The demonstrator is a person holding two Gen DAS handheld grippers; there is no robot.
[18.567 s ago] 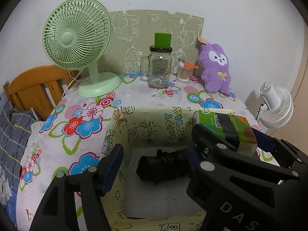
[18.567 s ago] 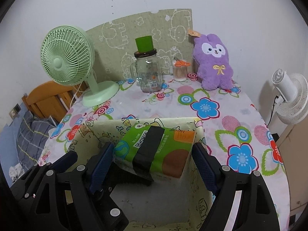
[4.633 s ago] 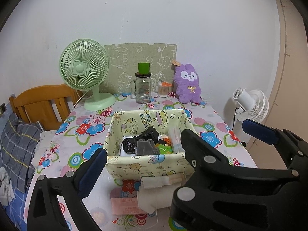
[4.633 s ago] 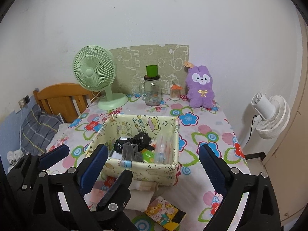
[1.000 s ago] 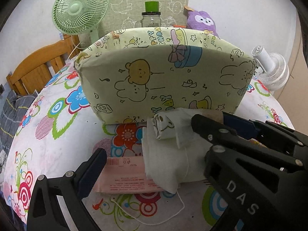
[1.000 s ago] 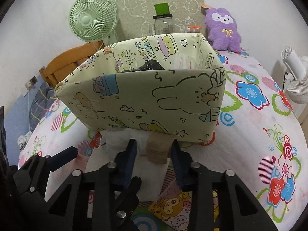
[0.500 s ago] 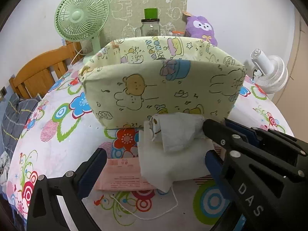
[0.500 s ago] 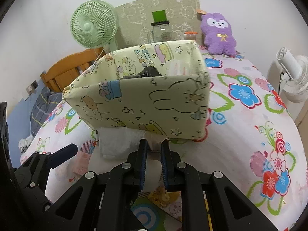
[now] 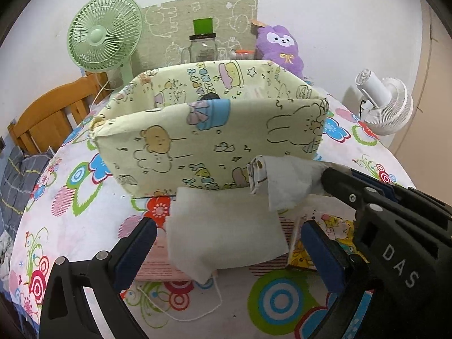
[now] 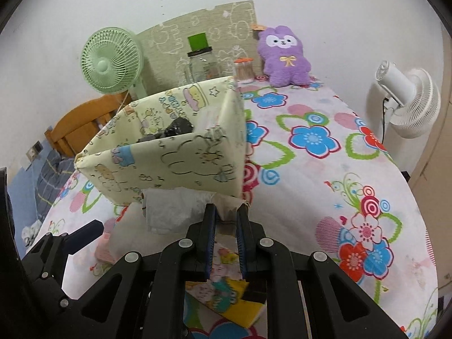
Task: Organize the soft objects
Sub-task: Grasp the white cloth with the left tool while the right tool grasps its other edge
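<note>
The right tongs (image 10: 226, 220) were clenched on a rolled pale cloth (image 9: 282, 180), pinching its tan end while the white, crumpled part stuck out to the left, lifted against the lower front of the bin (image 9: 214, 141). That bin — a soft yellow fabric one printed with bears and rabbits — sat on the desk (image 10: 325, 186) under a flowered cover, with something black (image 10: 178, 128) and a clear packet showing over its rim.

The left tongs (image 9: 226, 245) were spread wide, released, holding nothing. Between the blue pads (image 9: 135, 251) lay a flat white pad (image 9: 226, 231), its far edge touching the foot of the bin. Under the pad was a pink packet (image 9: 158, 265), and a thin white cord (image 9: 197, 310) looped out from beneath it across the cover. Just right of the pad lay a yellow cartoon packet (image 10: 228, 296), partly under the right tongs.

Behind the bin, by the wall, stood a green fan (image 9: 104, 45), a glass jar (image 9: 203, 48) with a green cup on its lid, a small jar with an orange lid (image 10: 244, 69) and a purple plush (image 10: 285, 56). A printed board (image 9: 197, 28) leaned on the wall behind them. A wooden chair (image 9: 53, 113) stood at the left of the desk, a white fan (image 10: 409, 101) off its right edge.
</note>
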